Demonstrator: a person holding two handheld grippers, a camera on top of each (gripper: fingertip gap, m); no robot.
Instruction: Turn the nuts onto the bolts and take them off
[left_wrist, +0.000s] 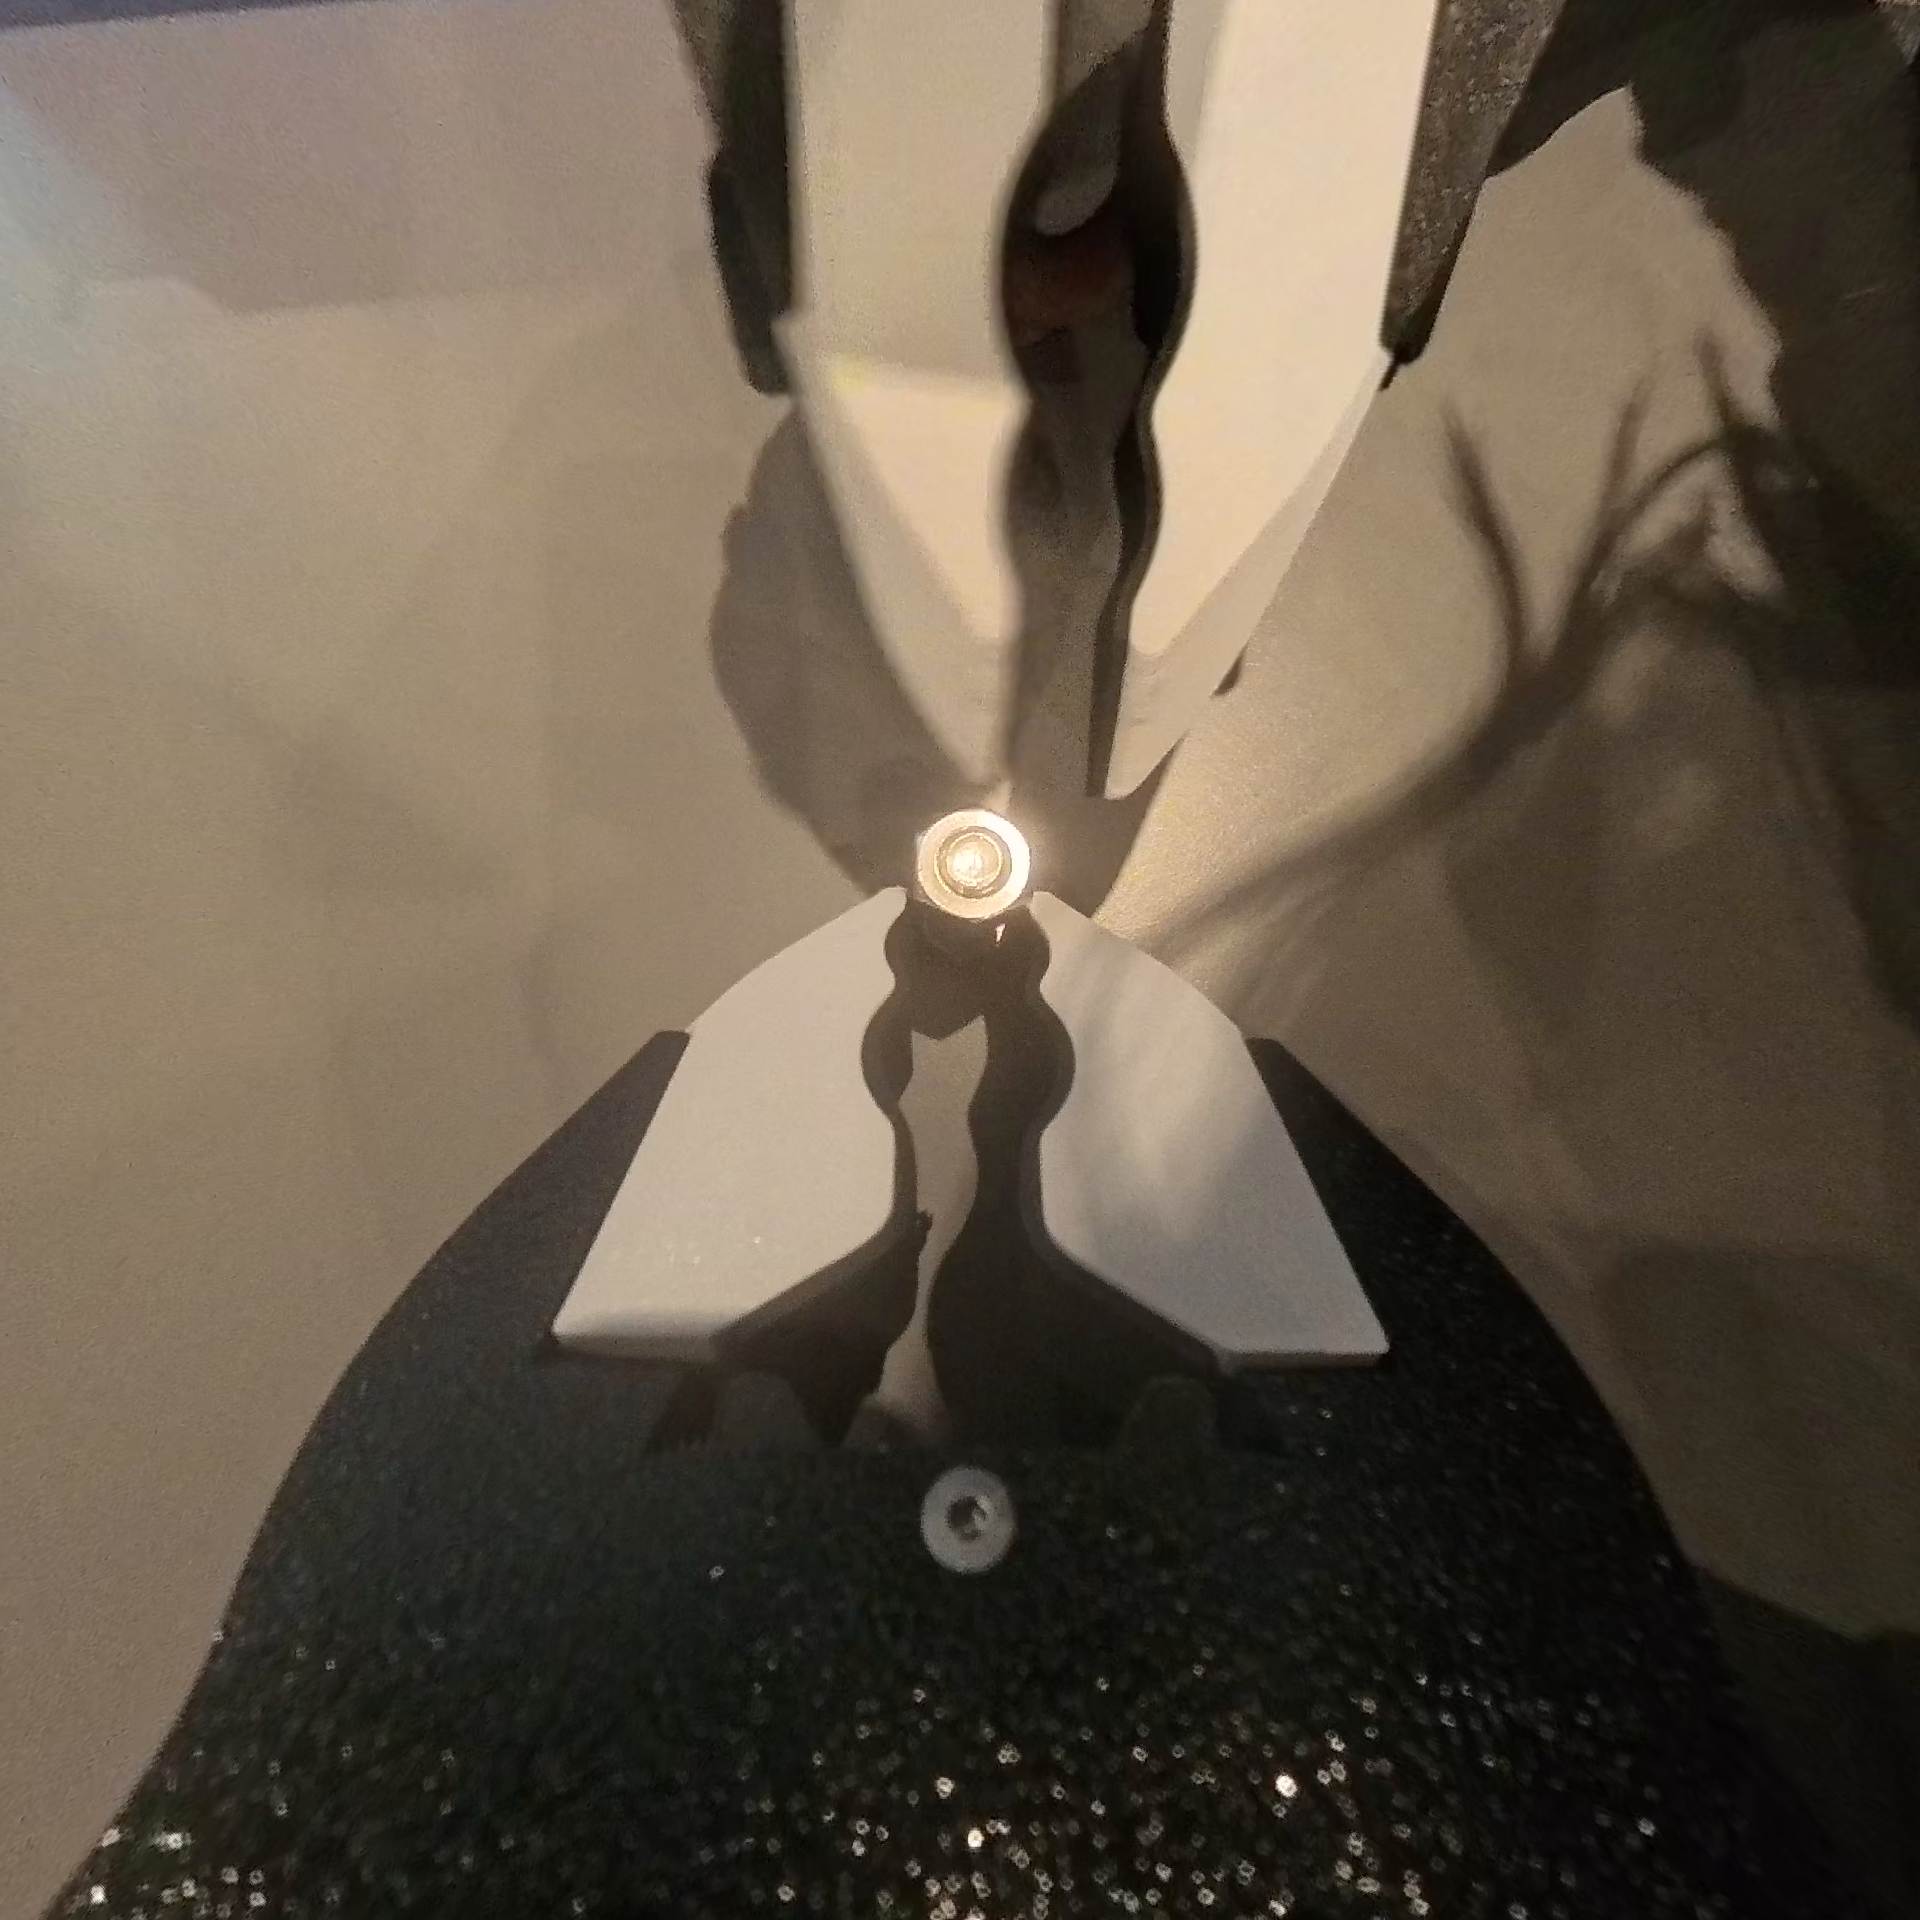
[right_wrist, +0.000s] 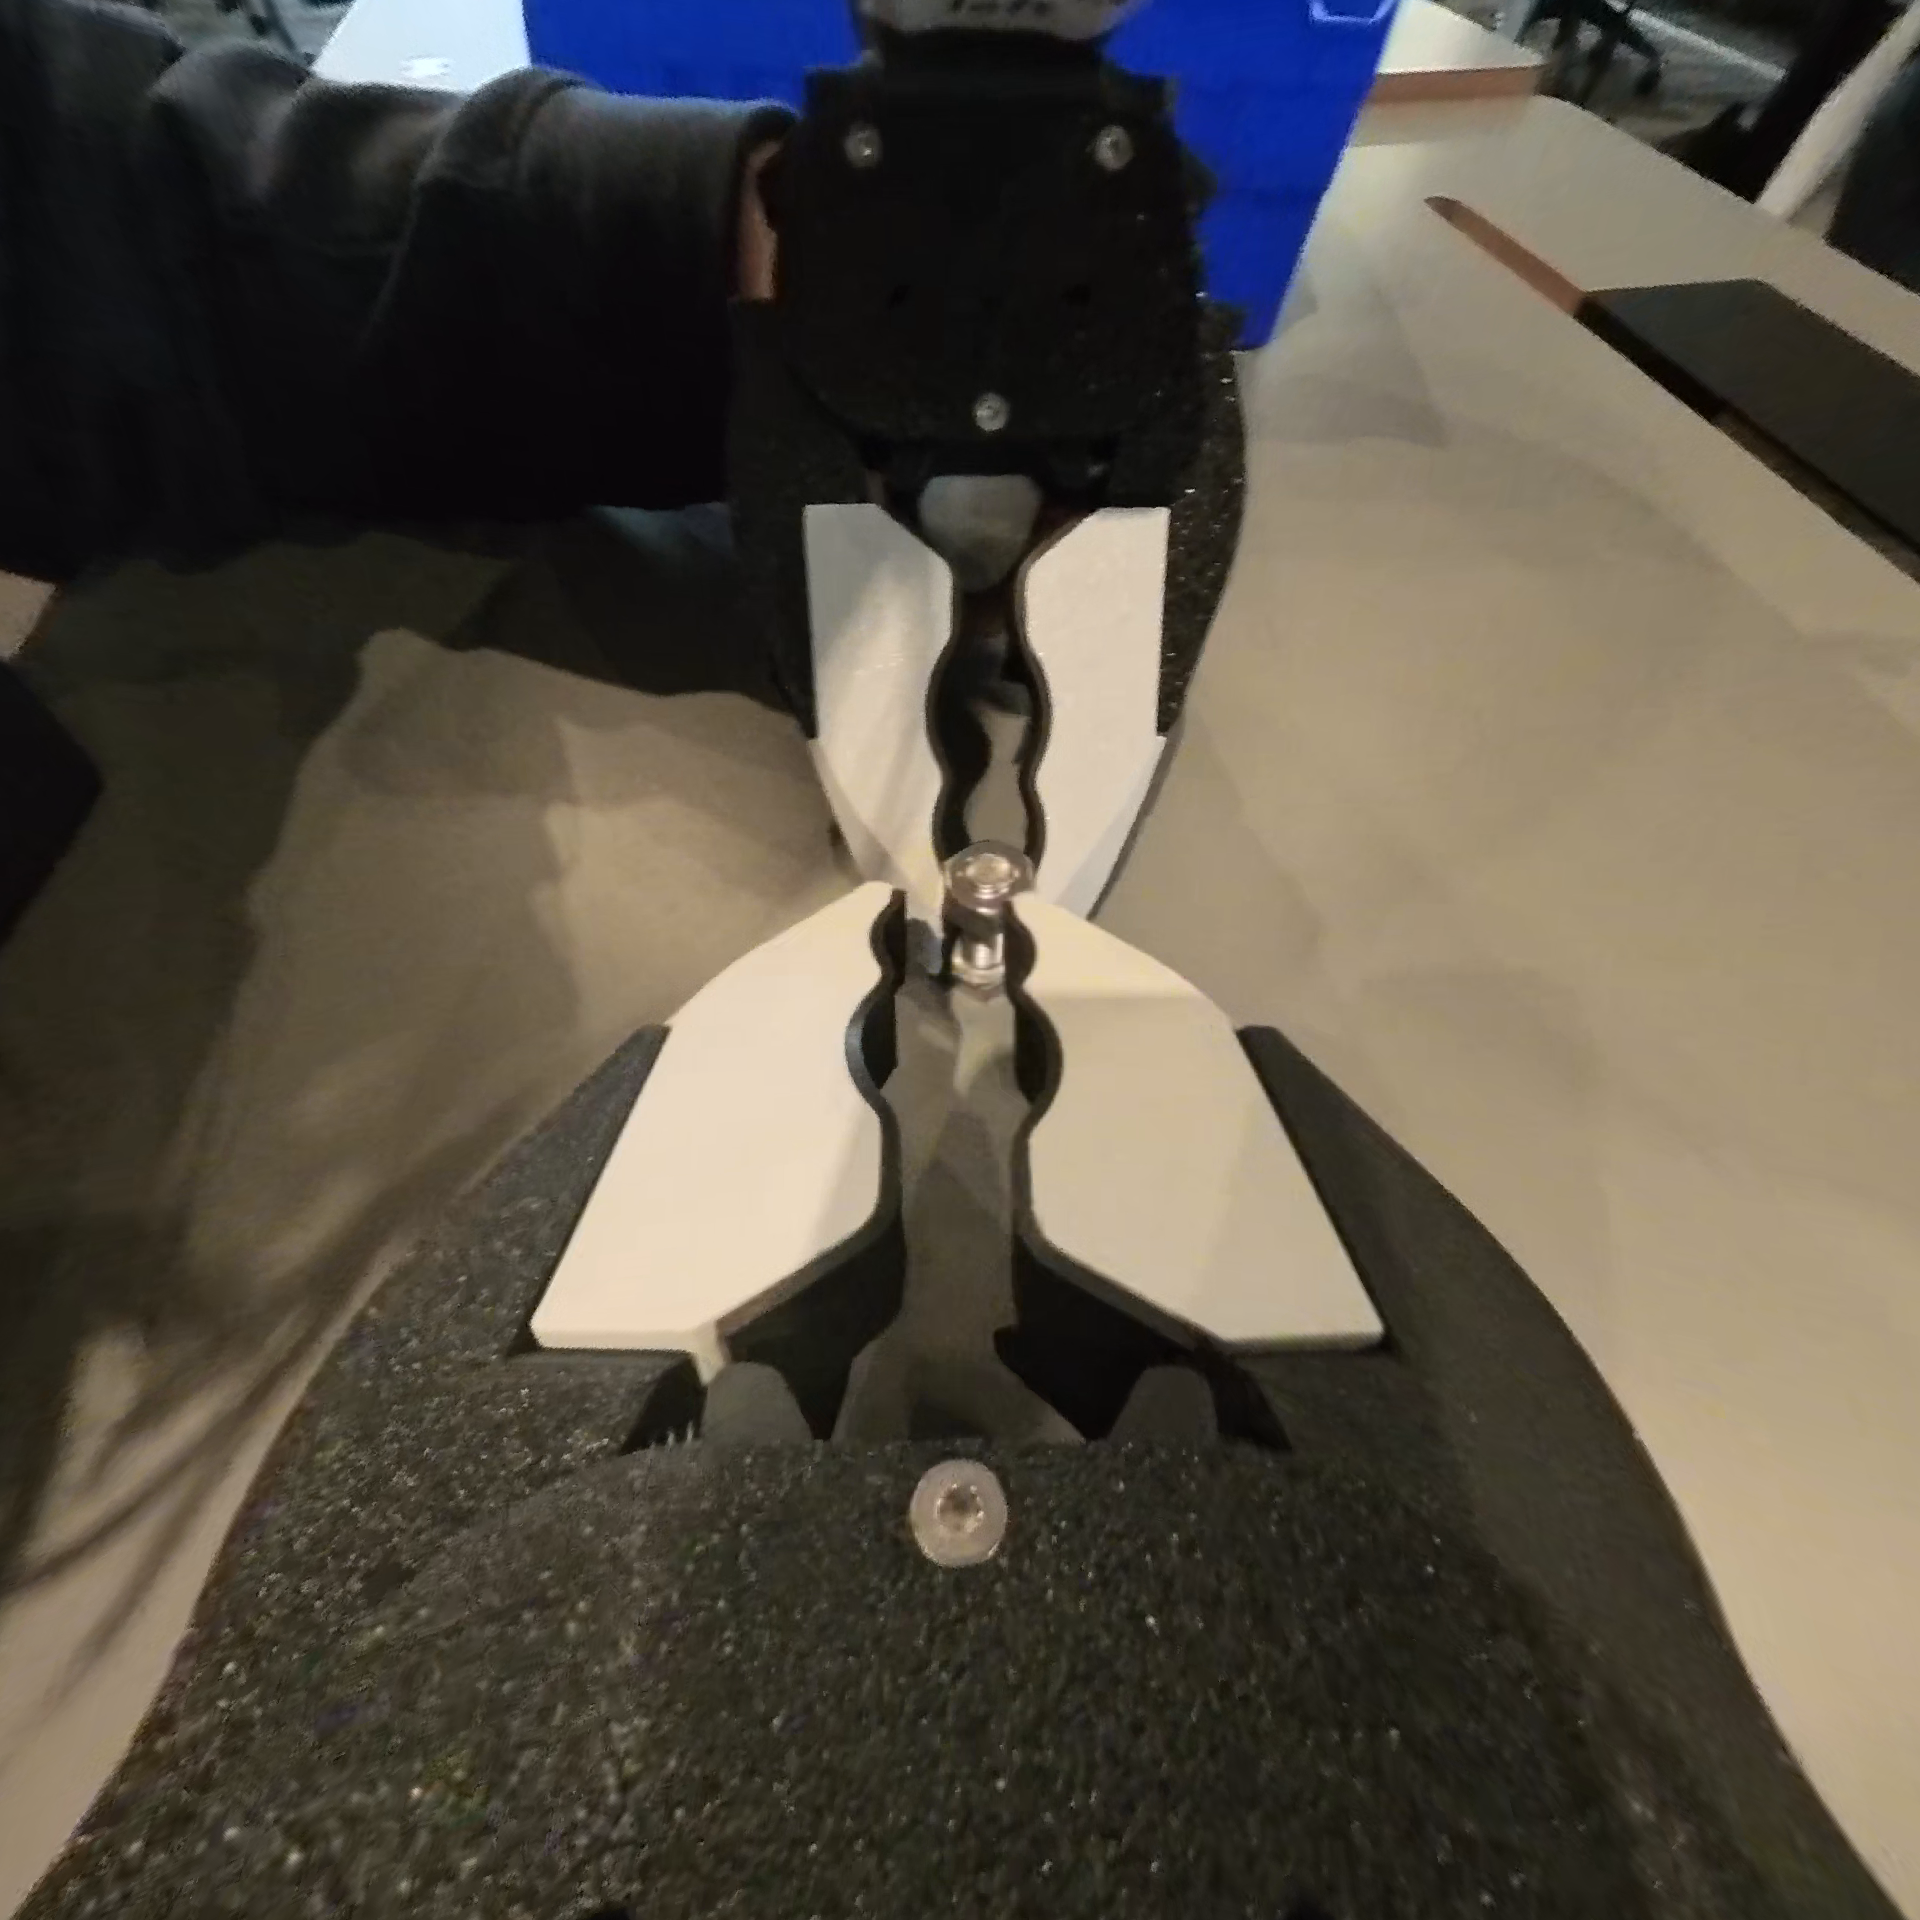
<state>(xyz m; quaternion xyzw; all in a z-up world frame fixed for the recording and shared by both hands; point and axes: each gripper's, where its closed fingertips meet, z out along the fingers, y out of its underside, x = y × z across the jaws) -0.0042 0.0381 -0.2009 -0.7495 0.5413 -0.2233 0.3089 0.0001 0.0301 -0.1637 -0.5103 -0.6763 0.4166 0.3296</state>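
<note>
A pale beige tabletop (right_wrist: 1507, 727) is lying beneath both tools, with a blue plastic bin (right_wrist: 1278, 156) standing at its far edge. The left gripper (left_wrist: 971, 920), nearly closed, is clamping the small silver bolt-and-nut assembly (left_wrist: 974, 862). The right gripper (right_wrist: 961, 961), jaws narrowly parted, is pinching the same assembly's shank, tip to tip with the left gripper.

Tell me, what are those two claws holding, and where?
One bolt between them: right claw pinches its lower shank; left claw grips just under the nut.
</note>
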